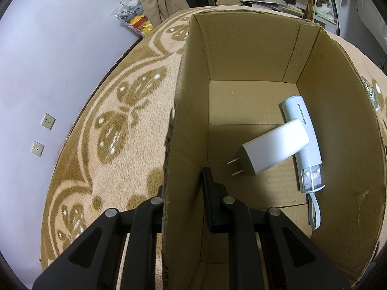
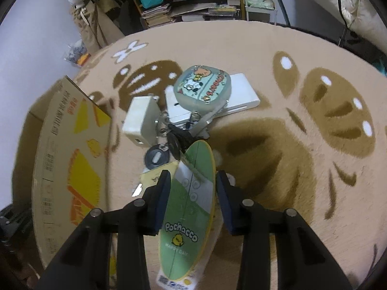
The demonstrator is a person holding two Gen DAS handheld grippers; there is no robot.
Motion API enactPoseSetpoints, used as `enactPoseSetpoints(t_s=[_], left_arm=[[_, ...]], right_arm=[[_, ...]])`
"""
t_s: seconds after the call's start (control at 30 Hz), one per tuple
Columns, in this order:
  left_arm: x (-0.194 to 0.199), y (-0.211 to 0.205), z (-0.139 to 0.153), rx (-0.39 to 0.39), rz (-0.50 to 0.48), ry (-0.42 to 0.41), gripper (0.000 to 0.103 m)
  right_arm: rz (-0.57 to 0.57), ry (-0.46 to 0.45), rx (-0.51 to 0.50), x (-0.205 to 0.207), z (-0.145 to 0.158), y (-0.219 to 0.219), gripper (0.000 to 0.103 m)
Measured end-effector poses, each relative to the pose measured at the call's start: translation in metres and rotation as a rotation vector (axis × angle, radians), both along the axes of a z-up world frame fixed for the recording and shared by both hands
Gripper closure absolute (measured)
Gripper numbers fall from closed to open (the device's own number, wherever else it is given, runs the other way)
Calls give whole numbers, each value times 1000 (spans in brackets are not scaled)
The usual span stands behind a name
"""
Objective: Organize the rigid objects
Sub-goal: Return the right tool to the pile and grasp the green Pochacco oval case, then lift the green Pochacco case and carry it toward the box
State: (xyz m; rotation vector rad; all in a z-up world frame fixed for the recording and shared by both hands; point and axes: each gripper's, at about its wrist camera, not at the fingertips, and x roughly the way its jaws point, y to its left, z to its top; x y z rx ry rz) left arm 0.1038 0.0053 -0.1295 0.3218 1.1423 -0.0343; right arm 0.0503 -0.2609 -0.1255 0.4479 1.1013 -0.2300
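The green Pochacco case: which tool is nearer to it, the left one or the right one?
Right. The right tool straddles the green Pochacco case, one finger on each side. The left tool is shut on the cardboard box wall, and that case does not show in its view.

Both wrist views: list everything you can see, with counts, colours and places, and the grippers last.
cardboard box: 1, brown, on rug
charger: 1, white, in box, lying across tube
tube device: 1, pale blue, box floor
rug: 1, beige and brown
green oval case: 1, between right fingers
keys: 1 bunch, dark, mid-pile
cartoon pouch: 1, teal, atop white slab
white slab: 1, far side
cream block: 1, left of keys
left gripper: black, clamped on box wall
right gripper: black, straddling case
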Motion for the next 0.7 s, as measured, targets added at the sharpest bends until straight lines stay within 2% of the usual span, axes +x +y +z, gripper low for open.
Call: enactPoseSetpoints(t_s=[0.07,0.13,0.33,0.63,0.7], left_arm=[[0,-1,0,1,0,0,87],[0,-1,0,1,0,0,87],[0,0,0,3,-2,1,87],[-1,0,-1,6,-2,3,86],[-1,-1,-1,6,-1,4,86]], right_arm=[[3,-11,17,0,0,2,64],[6,-20,34,0,2,4,75],[30,-33,130,2,-1,11,75],[35,23,135,6,-13,14,74],[42,38,130,8,-16,16,68]])
